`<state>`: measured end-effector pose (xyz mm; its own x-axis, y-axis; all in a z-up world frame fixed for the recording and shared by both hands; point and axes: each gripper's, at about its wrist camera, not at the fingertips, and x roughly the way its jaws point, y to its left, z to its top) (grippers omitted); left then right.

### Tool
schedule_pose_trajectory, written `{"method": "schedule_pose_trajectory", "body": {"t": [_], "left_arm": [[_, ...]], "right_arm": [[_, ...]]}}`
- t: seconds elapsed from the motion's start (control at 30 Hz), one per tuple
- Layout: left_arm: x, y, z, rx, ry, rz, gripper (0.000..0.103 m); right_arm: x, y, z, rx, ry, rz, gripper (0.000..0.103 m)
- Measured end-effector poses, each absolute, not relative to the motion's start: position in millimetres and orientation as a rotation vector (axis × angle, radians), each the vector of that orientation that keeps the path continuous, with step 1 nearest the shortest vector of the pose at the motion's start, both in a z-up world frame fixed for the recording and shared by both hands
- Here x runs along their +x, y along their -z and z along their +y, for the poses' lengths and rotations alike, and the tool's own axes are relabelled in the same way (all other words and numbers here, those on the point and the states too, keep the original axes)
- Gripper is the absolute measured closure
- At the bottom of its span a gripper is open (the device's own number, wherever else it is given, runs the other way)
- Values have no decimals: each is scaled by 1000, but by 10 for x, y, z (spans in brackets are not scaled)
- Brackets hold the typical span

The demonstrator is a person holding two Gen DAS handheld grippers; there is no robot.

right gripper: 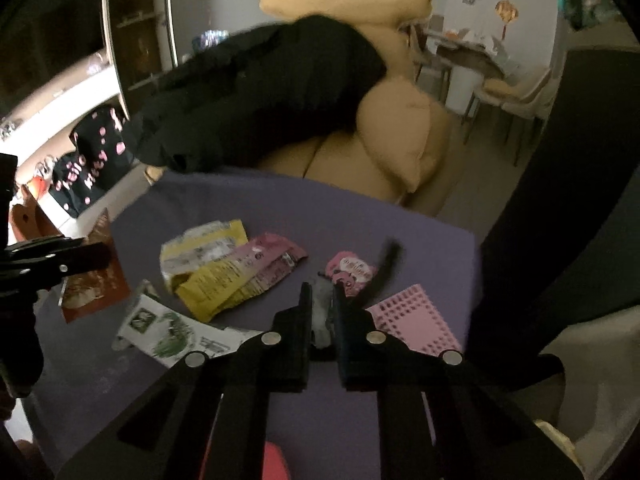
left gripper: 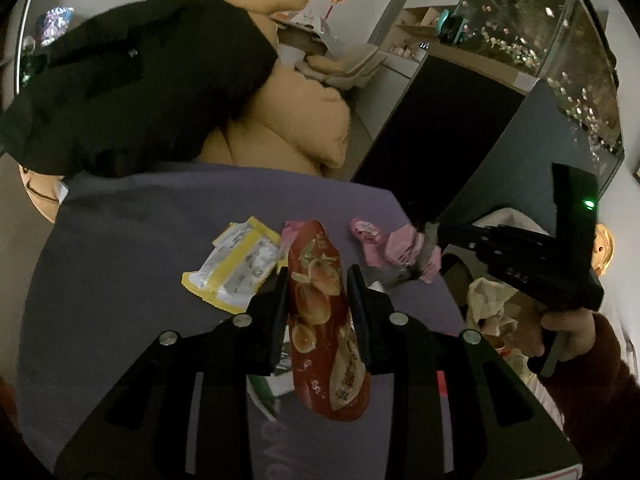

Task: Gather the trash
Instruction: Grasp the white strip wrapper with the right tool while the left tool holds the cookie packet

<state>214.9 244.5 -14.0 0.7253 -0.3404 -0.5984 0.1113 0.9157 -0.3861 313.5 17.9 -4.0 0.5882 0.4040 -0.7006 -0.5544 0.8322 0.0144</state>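
Print on the wrappers is too blurred to read. The left gripper (left gripper: 318, 300) clamps a red glossy snack packet (left gripper: 324, 336) printed with round buns, hanging between its narrow jaws above the purple cloth-covered table (left gripper: 132, 264). The right gripper (right gripper: 322, 310), near the table's right edge, pinches a small grey crumpled scrap (right gripper: 323, 312); beside it lie a yellow foil wrapper (right gripper: 216, 276) and a pink perforated sheet (right gripper: 416, 320).

Wrappers (right gripper: 224, 272) lie on the cloth-covered table (right gripper: 360, 216), with the sofa (right gripper: 400, 140) behind it.
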Motion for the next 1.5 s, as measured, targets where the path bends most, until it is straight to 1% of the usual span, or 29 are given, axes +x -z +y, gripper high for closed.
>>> {"method": "schedule_pose_trajectory", "body": {"t": [0.1, 0.2, 0.37, 0.4, 0.43, 0.5, 0.53, 0.63, 0.73, 0.93, 1.0, 1.03, 1.07, 1.1, 1.2, 1.4, 1.5], "left_arm": [[2039, 13, 2360, -333, 231, 692, 76], [1911, -70, 2251, -316, 204, 669, 76], [1793, 3, 2102, -326, 213, 687, 76], [1792, 44, 2078, -334, 218, 699, 76], [1779, 62, 2062, -336, 221, 705, 76], [1783, 126, 2027, -339, 231, 721, 76], [1777, 144, 2022, -339, 234, 724, 76], [1810, 237, 2036, -345, 233, 740, 76], [1850, 332, 2102, -368, 228, 751, 76], [1934, 547, 2272, -429, 214, 778, 76], [1932, 580, 2313, -438, 209, 779, 76], [1929, 593, 2332, -443, 208, 777, 76], [1920, 603, 2347, -447, 207, 776, 76], [1915, 609, 2365, -453, 205, 774, 76], [1909, 612, 2404, -473, 201, 767, 76], [1866, 539, 2370, -480, 193, 755, 76], [1820, 415, 2307, -460, 202, 733, 76]], "right_arm": [[2961, -153, 27, -197, -570, 710, 93], [2851, -188, -108, -162, -571, 705, 93], [2743, 27, -376, -46, -560, 733, 92], [2736, 95, -375, -42, -559, 738, 91], [2756, 199, -372, -41, -567, 758, 88], [2809, 335, -341, -39, -570, 797, 63], [2861, 427, -308, -23, -587, 827, 62], [3000, 609, -170, -11, -614, 898, 62], [3091, 664, -11, -65, -576, 863, 62], [3465, 940, 159, -57, -526, 950, 62], [3533, 975, 148, -36, -534, 951, 62], [3548, 982, 131, -25, -533, 953, 63], [3561, 981, 112, -19, -530, 956, 76], [3562, 967, 95, -19, -529, 954, 81], [3496, 847, 23, -12, -543, 921, 84], [3253, 460, -144, -3, -568, 818, 85], [3095, 240, -256, -10, -566, 753, 85]]}}
